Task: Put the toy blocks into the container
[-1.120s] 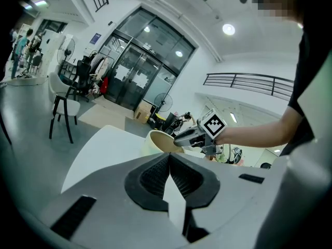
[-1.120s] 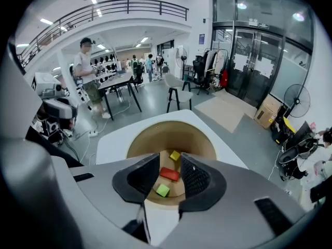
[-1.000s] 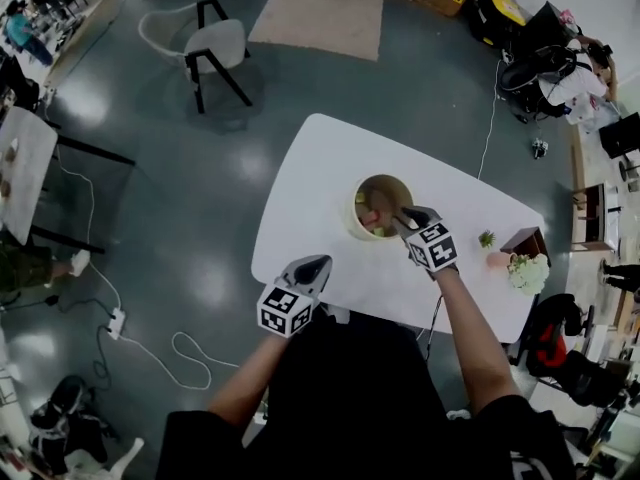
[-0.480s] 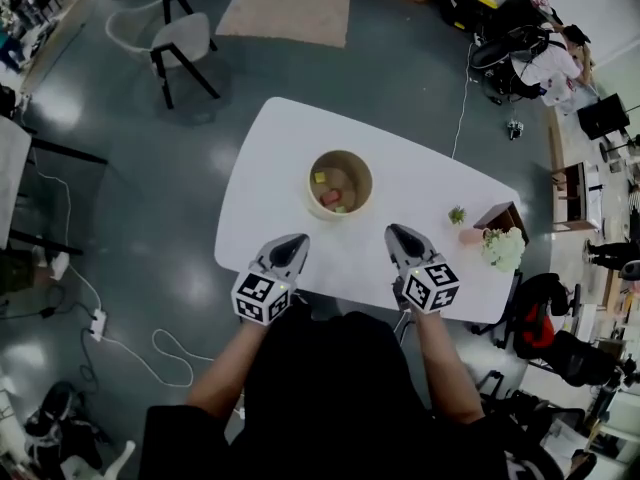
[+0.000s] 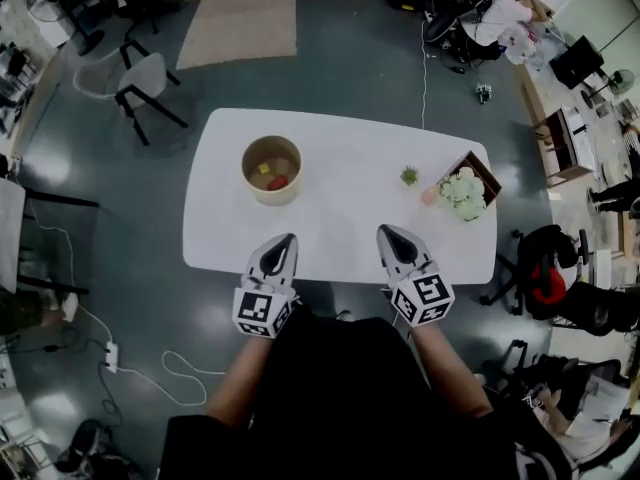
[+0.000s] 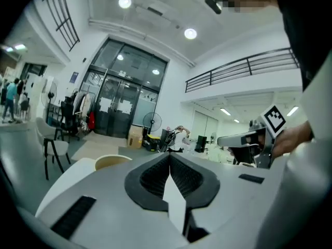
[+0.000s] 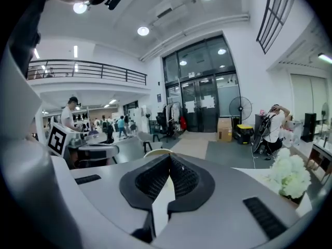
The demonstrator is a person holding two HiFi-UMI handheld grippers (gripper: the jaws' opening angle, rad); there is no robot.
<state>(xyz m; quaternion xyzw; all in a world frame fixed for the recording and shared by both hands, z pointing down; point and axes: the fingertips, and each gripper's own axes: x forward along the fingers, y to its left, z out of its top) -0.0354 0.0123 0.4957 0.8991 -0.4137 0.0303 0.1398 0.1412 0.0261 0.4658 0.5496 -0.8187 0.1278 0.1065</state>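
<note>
the white table point(image 5: 340, 218) shows whole in the head view, but part of its near edge is covered by the person's dark torso point(image 5: 340, 388) and the two grippers. in both gripper views the grey gripper bodies block most of the tabletop, and only the rim of the round container point(image 5: 248, 173) peeks above them. the toy blocks point(image 5: 272, 176) lie inside it, a yellow one and a red one; any others are too small to make out.

left gripper point(image 5: 288, 238): fingers pressed together, nothing between them. right gripper point(image 5: 384, 231): fingers have just been closing and now meet, also on nothing.

a second ago the right gripper was at the container's mouth, with the left one near the table's edge. now both hang side by side over the near edge, well apart from the container, which sits toward the table's far left.
</note>
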